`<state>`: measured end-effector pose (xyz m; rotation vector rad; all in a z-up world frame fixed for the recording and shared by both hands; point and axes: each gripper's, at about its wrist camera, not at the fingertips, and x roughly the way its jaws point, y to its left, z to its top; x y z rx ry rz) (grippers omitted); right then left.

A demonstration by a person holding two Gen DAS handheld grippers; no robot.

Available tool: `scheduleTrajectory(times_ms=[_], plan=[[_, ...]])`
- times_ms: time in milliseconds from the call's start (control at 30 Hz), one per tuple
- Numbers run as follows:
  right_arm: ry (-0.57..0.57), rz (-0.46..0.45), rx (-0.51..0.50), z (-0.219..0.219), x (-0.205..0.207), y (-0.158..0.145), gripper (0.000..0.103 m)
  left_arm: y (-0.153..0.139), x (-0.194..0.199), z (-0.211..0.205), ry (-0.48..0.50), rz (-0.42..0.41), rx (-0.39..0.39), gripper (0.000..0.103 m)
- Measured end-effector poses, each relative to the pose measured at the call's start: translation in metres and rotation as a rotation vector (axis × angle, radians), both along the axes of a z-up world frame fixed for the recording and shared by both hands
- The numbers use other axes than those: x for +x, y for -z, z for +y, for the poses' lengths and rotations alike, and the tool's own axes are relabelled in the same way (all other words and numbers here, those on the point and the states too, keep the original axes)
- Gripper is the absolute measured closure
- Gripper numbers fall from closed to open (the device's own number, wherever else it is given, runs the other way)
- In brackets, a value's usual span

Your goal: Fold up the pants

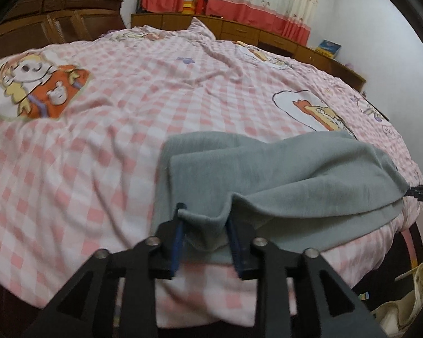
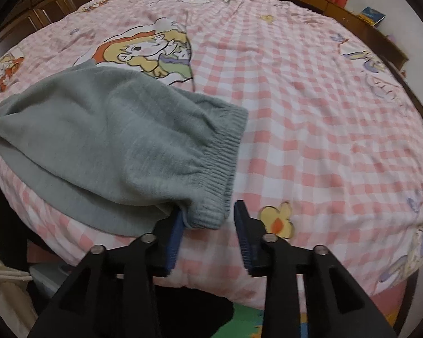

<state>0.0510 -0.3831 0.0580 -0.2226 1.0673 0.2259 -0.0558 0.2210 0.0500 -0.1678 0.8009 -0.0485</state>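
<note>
The left hand-held gripper (image 1: 204,233) has its jaws set apart with a bunched fold of the grey pants (image 1: 282,174) sagging between them, though whether they pinch the cloth I cannot tell. The right hand-held gripper (image 2: 208,233) stands spread, its left pad against the ribbed waistband (image 2: 225,152) corner, its right pad clear. The pants lie doubled over near the edge of the pink checked bed (image 1: 98,146).

bed (image 1: 98,146) | pink checked cover | grey pants (image 1: 282,174) near front edge
</note>
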Motion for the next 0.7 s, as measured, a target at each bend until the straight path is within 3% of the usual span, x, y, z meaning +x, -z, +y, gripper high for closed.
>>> scheduleTrajectory(times_ms=[167, 333, 500, 700], plan=[[0.008, -0.032, -0.012, -0.004, -0.011, -0.019, 0.066, -0.006, -0.014, 0.008, -0.014, -0.01, -0.019, 0.067], [-0.014, -0.082, -0.016, 0.007, -0.022, -0.038, 0.066, -0.018, -0.023, 0.013, -0.055, -0.021, -0.017, 0.051], [-0.117, -0.121, 0.001, 0.046, -0.029, -0.054, 0.066, -0.027, -0.035, 0.019, -0.063, -0.042, -0.064, 0.05], [-0.27, -0.115, 0.067, 0.121, -0.028, -0.042, 0.066, -0.029, -0.025, 0.019, -0.07, -0.033, -0.08, 0.05]])
